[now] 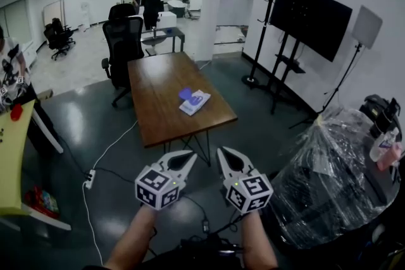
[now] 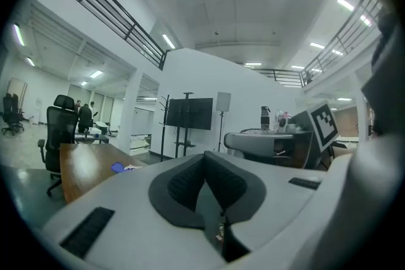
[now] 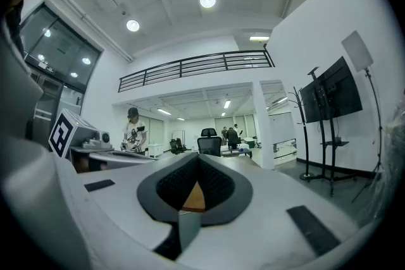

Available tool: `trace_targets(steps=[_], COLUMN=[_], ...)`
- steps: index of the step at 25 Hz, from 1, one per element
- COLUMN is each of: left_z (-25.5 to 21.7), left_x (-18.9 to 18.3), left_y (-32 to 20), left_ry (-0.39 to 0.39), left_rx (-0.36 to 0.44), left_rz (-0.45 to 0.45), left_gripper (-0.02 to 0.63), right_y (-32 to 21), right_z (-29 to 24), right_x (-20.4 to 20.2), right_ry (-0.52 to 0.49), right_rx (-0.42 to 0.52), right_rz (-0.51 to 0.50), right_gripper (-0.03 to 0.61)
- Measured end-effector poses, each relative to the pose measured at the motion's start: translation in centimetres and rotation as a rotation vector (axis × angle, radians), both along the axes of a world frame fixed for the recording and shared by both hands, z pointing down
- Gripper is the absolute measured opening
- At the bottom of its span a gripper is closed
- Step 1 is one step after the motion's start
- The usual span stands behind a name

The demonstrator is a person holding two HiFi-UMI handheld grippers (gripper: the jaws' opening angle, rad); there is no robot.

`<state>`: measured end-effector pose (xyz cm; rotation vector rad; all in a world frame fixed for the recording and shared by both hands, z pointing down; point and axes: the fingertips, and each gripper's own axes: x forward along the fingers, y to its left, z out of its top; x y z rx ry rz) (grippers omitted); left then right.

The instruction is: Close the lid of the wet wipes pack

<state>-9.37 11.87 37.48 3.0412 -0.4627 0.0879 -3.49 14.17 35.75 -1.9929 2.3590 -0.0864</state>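
The wet wipes pack [image 1: 195, 102] lies on the right part of a brown wooden table [image 1: 158, 88], with its purple lid [image 1: 185, 94] flipped open to the far left. In the left gripper view the pack [image 2: 119, 167] is a small purple and white shape on the table far ahead. Both grippers are held side by side in the air well short of the table's near edge. My left gripper [image 1: 190, 154] is shut with nothing in it, its pads meeting at the tips [image 2: 204, 155]. My right gripper [image 1: 221, 150] is also shut and empty [image 3: 197, 156].
A black office chair [image 1: 124, 41] stands at the table's far end. A TV on a stand [image 1: 310, 19] and a coat rack [image 1: 262, 22] line the right wall. A plastic-wrapped bulk [image 1: 335, 174] is at my right, a yellow table [image 1: 12, 155] at my left, and a power strip [image 1: 89, 179] on the floor.
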Motion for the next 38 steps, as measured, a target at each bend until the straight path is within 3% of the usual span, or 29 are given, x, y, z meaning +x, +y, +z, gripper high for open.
trace_targets(steps=[11, 21, 27, 38], left_z=[0.7, 2.4, 4.2, 6.8], left_x=[8.0, 13.1, 14.3, 13.6], left_y=[-4.5, -10.7, -17.5, -31.7], left_ry=[-0.033, -0.089, -0.100, -0.078], left_rx=[0.000, -0.014, -0.038, -0.129], left_rz=[-0.121, -0.199, -0.191, -0.137], left_gripper=[-0.002, -0.002, -0.002, -0.002], right_y=[-4.5, -10.4, -16.8, -29.7], right_z=[0.7, 3.2, 4.5, 6.2], right_x=[8.8, 14.5, 16.4, 16.3], right_ry=[0.001, 0.004, 0.004, 0.024], right_rx=[0.007, -0.040, -0.080, -0.155], right_rz=[-0.091, -0.138, -0.101, -0.033], right_gripper=[0.011, 0.011, 0.011, 0.011])
